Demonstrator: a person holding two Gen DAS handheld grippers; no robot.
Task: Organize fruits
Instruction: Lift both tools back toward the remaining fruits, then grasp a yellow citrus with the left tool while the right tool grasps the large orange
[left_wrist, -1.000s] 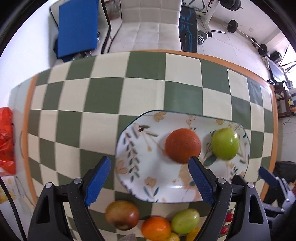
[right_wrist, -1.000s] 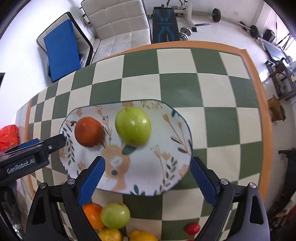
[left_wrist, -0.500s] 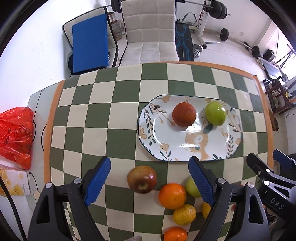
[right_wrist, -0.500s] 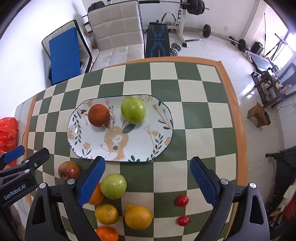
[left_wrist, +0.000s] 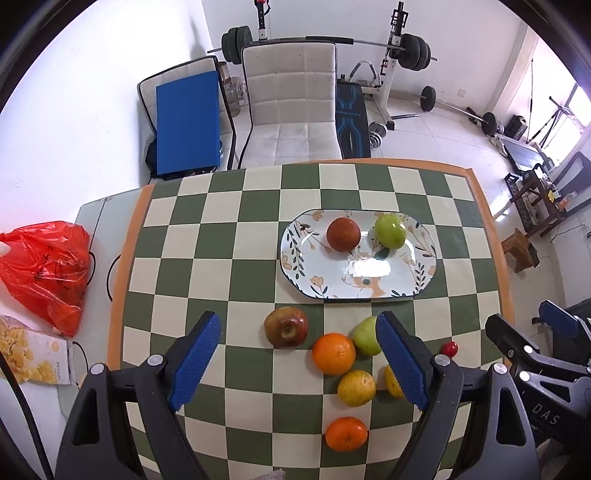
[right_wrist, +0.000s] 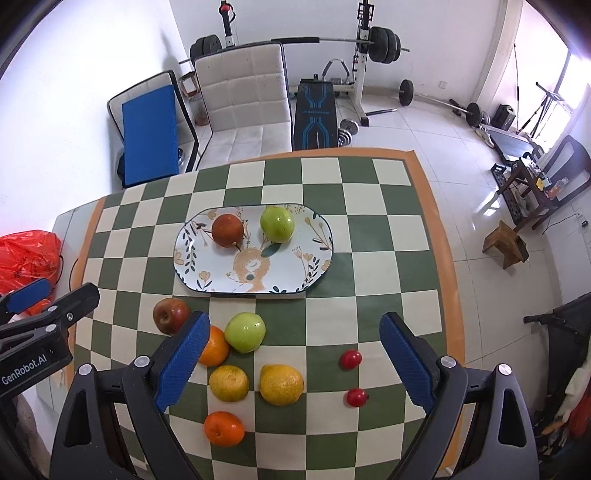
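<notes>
An oval floral plate (left_wrist: 421, 273) (right_wrist: 314, 266) lies on the checkered table, holding a dark red fruit (left_wrist: 343, 234) (right_wrist: 227, 230) and a green apple (left_wrist: 390, 231) (right_wrist: 277, 224). In front of it lie a red apple (left_wrist: 285, 327) (right_wrist: 170, 315), a second green apple (left_wrist: 364, 336) (right_wrist: 245, 332), an orange (left_wrist: 334, 353) (right_wrist: 216, 347), two yellow citrus fruits (right_wrist: 229, 383) (right_wrist: 281, 384), a small orange (left_wrist: 346, 434) (right_wrist: 224, 429) and two cherry tomatoes (right_wrist: 350, 359) (right_wrist: 357, 397). My left gripper (left_wrist: 297, 360) and right gripper (right_wrist: 291, 360) both hang open and empty high above the loose fruit.
A red plastic bag (left_wrist: 48, 266) and a snack box (left_wrist: 33, 356) sit left of the table. A padded white chair (left_wrist: 291, 107), a blue mat (left_wrist: 186, 122) and a weight bench stand beyond the far edge. A wooden stool (right_wrist: 504, 243) is on the floor at right.
Both grippers have pulled back and risen from close over the plate; the whole table and the loose fruit are now in view. Both stay open. The fruit has not moved.
</notes>
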